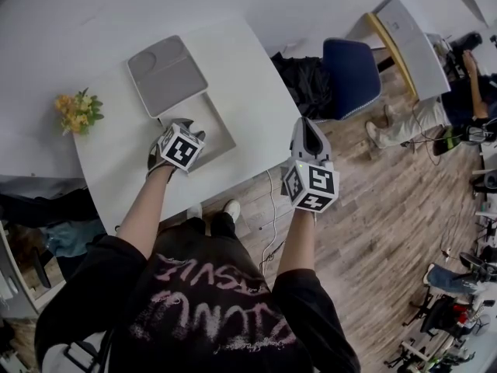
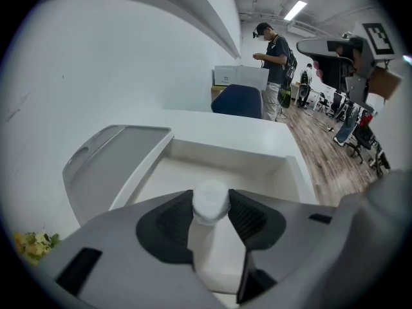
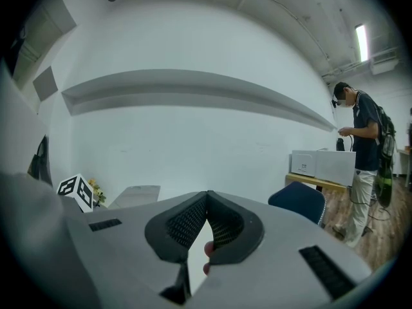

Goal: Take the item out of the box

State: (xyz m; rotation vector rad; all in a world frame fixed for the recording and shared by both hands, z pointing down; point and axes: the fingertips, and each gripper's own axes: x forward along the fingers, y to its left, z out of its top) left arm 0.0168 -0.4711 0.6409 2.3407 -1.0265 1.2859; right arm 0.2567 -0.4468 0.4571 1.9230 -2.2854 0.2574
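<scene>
— What's far left on the bench (image 1: pixel 248 76)?
— Yellow flowers (image 1: pixel 78 112). Next comes a grey lid (image 1: pixel 166 74), lying flat and touching the open box (image 1: pixel 221 130).
— And the left tongs (image 2: pixel 211 195)?
— They point down into the near-left part of the box and pinch the cap of a white bottle (image 2: pixel 215 253). The bottle is down inside the box.
— And the right tongs (image 3: pixel 206 198)?
— Pressed together with nothing in them, off the bench's right edge, over the wood floor (image 1: pixel 373 208).
</scene>
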